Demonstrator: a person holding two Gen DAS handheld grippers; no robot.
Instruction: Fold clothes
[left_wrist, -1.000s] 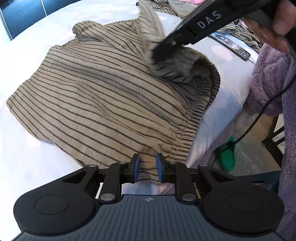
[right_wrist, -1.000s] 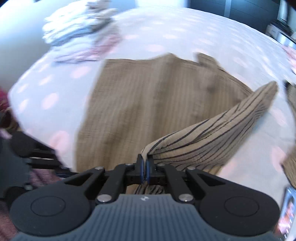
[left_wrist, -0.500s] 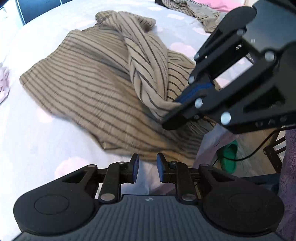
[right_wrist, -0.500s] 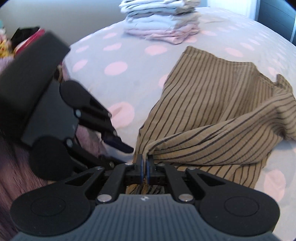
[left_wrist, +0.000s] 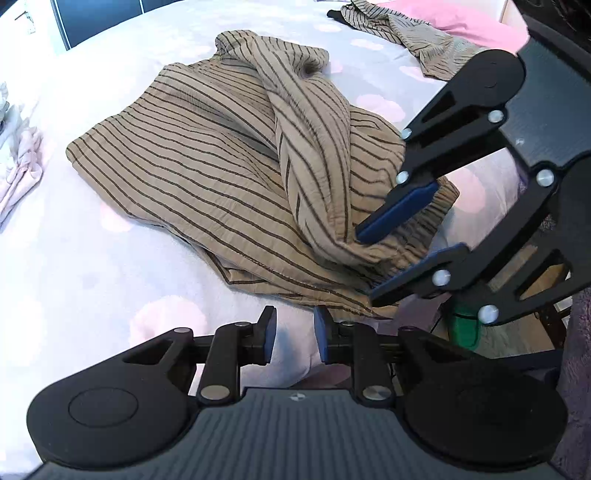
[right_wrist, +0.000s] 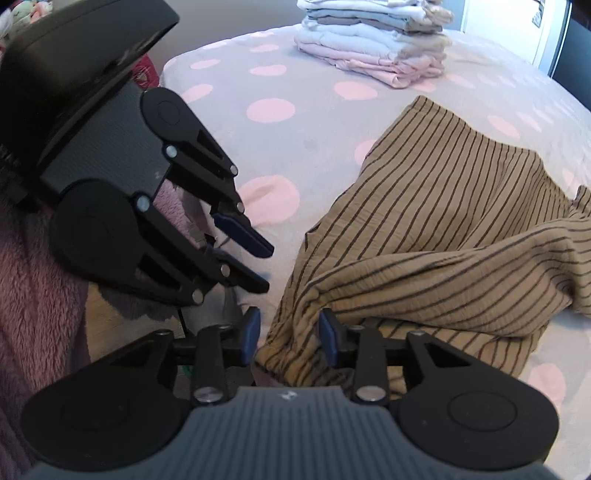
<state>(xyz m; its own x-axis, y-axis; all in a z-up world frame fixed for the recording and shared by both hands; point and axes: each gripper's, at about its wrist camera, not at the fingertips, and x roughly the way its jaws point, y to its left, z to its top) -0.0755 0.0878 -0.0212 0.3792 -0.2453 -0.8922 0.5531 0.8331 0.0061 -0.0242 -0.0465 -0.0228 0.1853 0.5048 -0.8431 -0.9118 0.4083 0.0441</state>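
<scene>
At the bottom of the right wrist view, the right gripper (right_wrist: 289, 338) has its blue-padded jaws opening, with the bunched edge of the tan, dark-striped crinkled garment (right_wrist: 454, 236) lying between them but no longer pinched. At the left of that frame the left gripper (right_wrist: 255, 266) hovers over the bed's edge with its jaws a little apart and nothing between them; the left wrist view shows the same narrow empty gap (left_wrist: 294, 334).

The garment lies on the grey bedspread with pink dots (right_wrist: 273, 110), in the centre of the left wrist view, one long flap drawn diagonally across its flat body. That reads as one fold just laid, rumpled and not yet smoothed; further folds appear to remain.

Farther back, a neat stack of folded pale clothes (right_wrist: 373, 44) sits at the top of the right wrist view, evidently finished work. A second striped tan garment (left_wrist: 402, 33) lies crumpled at the upper right of the left wrist view, unfolded.
</scene>
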